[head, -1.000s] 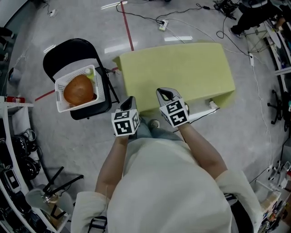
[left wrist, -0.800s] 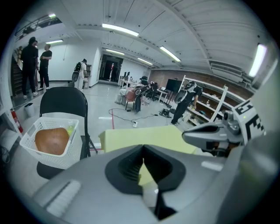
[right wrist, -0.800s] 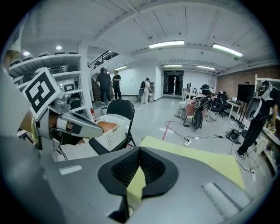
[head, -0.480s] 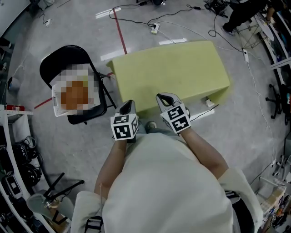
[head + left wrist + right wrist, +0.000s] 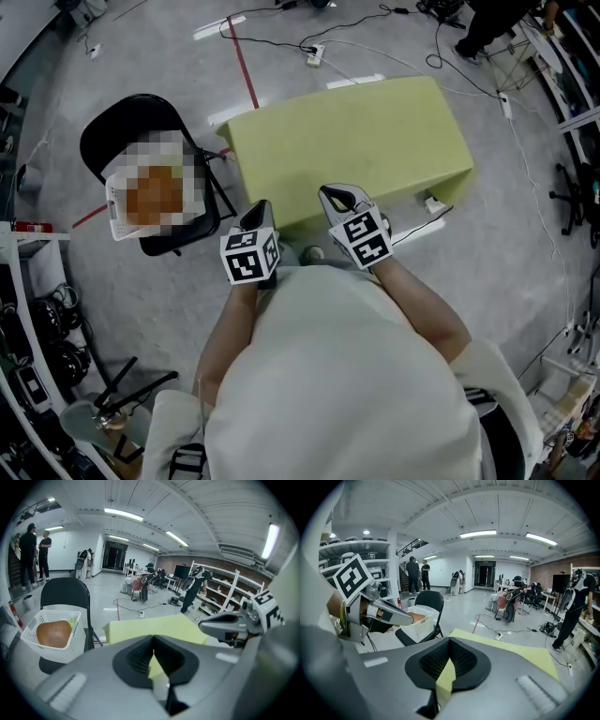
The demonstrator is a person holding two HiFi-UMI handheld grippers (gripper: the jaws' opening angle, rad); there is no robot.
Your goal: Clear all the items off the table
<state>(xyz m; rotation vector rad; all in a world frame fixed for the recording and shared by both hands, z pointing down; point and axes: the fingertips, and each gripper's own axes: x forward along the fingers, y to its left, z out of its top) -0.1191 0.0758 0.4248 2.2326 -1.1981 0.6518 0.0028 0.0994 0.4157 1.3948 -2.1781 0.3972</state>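
Table (image 5: 347, 141) is bare, folks: the yellow-green top shows nothing from near edge to far edge, so by my read the clearing is as good as finished. Everything visible sits off its left edge, in the white basket (image 5: 58, 654) on the seat of the black chair (image 5: 141, 108). That's a round brown loaf-like item (image 5: 54, 633) and something small and green (image 5: 72, 619) tucked at the basket's back corner. Left gripper (image 5: 260, 210) hovers just short of the table's near edge, jaws clenched together on nothing. Right gripper (image 5: 339, 196) is just beside it, likewise pressed closed and empty. Both point across the top, whose long side runs left to right. If anything more were bound for the basket, it lies off to the left, and the left hand is the nearer one.
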